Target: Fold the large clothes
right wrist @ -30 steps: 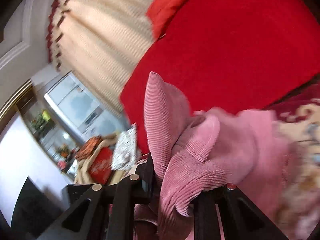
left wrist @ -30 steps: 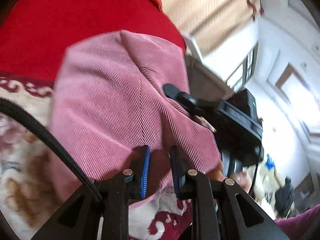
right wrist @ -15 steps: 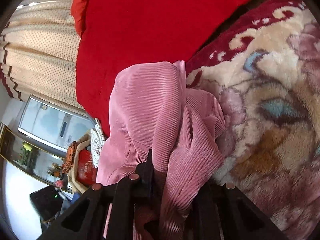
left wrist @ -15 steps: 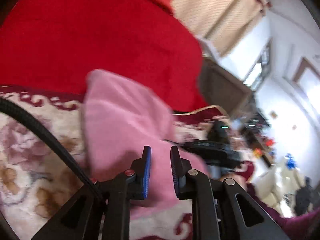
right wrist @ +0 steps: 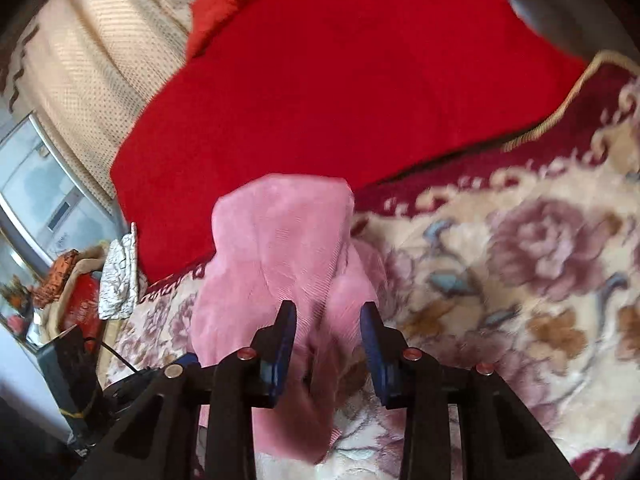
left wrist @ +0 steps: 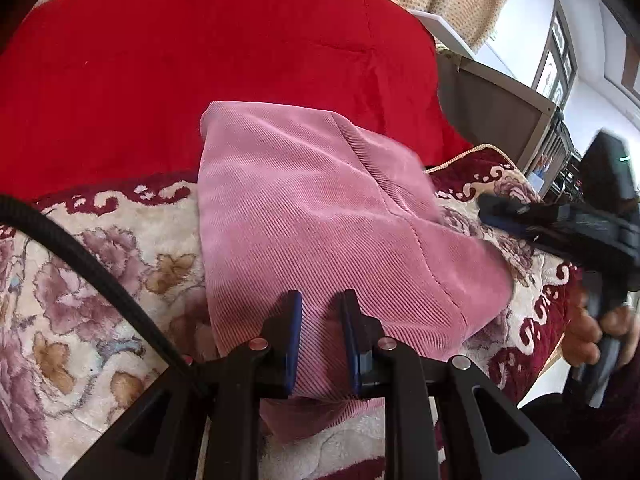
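Pink corduroy garment [left wrist: 320, 216] lies on the floral blanket [left wrist: 100, 280], its near edge pinched between the nearly closed pads of the left tool [left wrist: 320, 344]; the right tool [right wrist: 328, 336] is opening, pads off the cloth between them; only the left view shows the hand [left wrist: 592, 328] holding the right tool; only the right view shows the cluttered shelf [right wrist: 72, 280]; no writing is legible.

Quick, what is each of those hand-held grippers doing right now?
Left hand-held gripper: closed on the pink garment.
Right hand-held gripper: jaws opening, garment between them.
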The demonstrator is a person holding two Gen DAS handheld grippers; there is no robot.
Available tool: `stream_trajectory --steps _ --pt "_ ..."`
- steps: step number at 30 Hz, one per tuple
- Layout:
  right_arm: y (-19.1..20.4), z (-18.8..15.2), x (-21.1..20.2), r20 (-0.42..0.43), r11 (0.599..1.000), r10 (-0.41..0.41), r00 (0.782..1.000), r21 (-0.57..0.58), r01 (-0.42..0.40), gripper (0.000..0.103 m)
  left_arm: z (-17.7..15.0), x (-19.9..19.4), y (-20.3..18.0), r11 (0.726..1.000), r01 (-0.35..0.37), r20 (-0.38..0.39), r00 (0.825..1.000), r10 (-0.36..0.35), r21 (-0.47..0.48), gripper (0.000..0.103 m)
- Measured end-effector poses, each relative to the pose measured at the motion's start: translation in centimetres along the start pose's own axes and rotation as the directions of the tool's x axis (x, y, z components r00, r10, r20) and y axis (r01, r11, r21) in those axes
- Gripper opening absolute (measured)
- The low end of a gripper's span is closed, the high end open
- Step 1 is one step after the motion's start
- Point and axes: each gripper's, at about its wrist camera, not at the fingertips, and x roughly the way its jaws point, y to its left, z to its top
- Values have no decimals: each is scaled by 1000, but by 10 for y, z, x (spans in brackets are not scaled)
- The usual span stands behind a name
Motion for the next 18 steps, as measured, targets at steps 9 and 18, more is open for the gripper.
stream_trajectory --steps 9,18 --pt "41 -41 56 -229 994 -20 973 -111 -6 38 -5 -7 -6 1000 9 15 1000 -9 12 29" --pt "58 17 28 -148 990 60 987 -117 -78 37 9 -29 -2 998 -62 116 991 61 3 61"
